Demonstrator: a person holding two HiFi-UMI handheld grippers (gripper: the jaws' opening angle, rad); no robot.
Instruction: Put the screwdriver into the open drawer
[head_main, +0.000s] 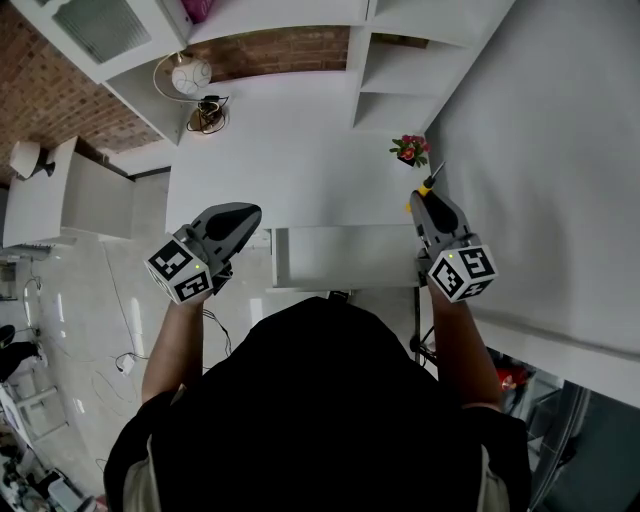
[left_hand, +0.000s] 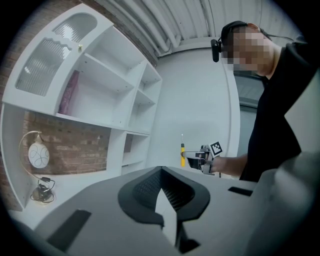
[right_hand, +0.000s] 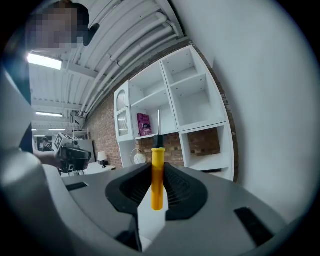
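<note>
Transport step: right tongs (right_hand: 157, 186) clamped on yellow handle of screwdriver (right_hand: 157, 177), shaft pointing away, by right corner of open drawer (head_main: 340, 256), not yet inside; left tongs (left_hand: 164, 196) closed together, empty, near drawer's left side. Next, by judgement: lower over drawer, level tool, release.

The open drawer (head_main: 340, 258) juts from the near edge of the bench (head_main: 300, 160), between the 2 claws. The left claw (head_main: 250, 215) hangs over the bench's near left corner. The right claw (head_main: 430, 190) is at the drawer's right end, with the screwdriver (head_main: 430, 182) between its jaws, tip pointing away. Flowers (head_main: 411, 150) stand on the bench just behind it. A lamp (head_main: 190, 75) sits at the far left, under the shelf unit (head_main: 400, 60) behind the bench. A book (right_hand: 144, 125) stands on an upper shelf.
</note>
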